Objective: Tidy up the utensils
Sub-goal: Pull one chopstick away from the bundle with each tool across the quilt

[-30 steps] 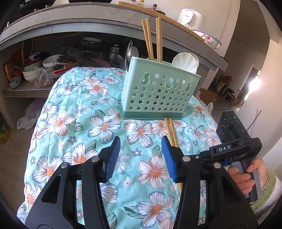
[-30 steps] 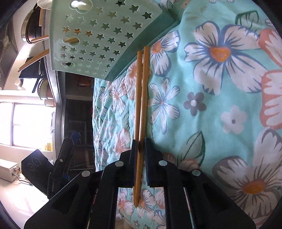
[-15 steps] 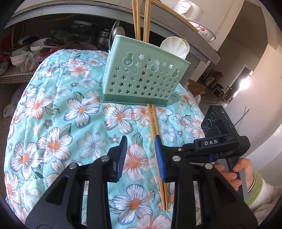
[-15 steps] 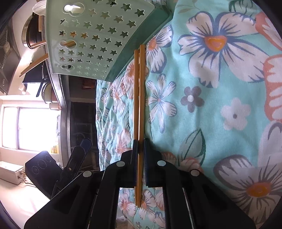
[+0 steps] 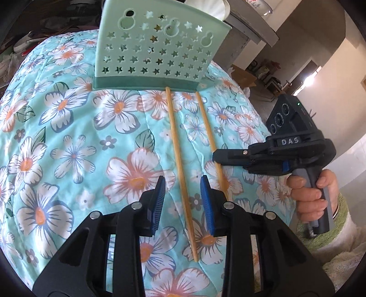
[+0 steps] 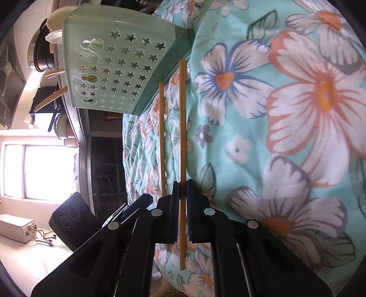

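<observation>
Chopsticks (image 5: 178,160) now lie split apart: right tool (image 6: 182,189) clenches one (image 6: 182,137), while left tool (image 5: 183,189), jaws just narrowed yet unclamped, straddles the other for pickup.

Two chopsticks (image 5: 177,155) lie in front of the one green holder (image 5: 157,48). Two more chopsticks (image 6: 53,97) stand inside that holder, beside one white spoon (image 5: 210,5).

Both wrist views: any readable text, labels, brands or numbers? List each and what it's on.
"DAS": white letters on a small dark plate on top of the right gripper body, seen in the left wrist view.
No other text is readable in either view: the green utensil holder carries only star and gourd-shaped cutouts, and the floral cloth has no lettering. Background items are too small or blurred to read.
</observation>
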Available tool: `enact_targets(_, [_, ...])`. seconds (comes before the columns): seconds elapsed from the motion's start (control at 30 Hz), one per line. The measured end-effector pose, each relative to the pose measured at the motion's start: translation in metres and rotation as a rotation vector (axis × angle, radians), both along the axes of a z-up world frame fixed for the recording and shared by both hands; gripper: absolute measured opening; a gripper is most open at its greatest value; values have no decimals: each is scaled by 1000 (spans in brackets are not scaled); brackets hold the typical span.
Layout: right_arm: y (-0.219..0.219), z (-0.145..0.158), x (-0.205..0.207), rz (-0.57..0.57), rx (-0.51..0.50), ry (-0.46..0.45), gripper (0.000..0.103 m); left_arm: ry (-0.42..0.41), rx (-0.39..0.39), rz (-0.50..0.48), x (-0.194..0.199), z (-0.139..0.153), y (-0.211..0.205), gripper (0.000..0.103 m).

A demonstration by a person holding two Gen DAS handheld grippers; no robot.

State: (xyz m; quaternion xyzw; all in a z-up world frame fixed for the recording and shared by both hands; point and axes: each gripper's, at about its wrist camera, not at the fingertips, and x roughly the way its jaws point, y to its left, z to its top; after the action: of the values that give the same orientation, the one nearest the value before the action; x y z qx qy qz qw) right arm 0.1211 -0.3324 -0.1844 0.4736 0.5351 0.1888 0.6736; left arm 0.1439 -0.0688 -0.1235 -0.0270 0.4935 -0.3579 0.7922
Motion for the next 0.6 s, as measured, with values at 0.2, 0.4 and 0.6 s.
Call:
enact_targets(0.2, [-22, 0, -17, -22, -2, 7, 6, -12, 93, -30, -6, -9, -16, 29])
enact_targets(0.4, [-24, -5, -19, -17, 0, 8, 6, -24, 137, 2, -1, -12, -21, 15])
enact_targets(0.6, [-13, -1, -17, -5, -19, 2, 6, 13, 102, 52, 1, -9, -4, 6])
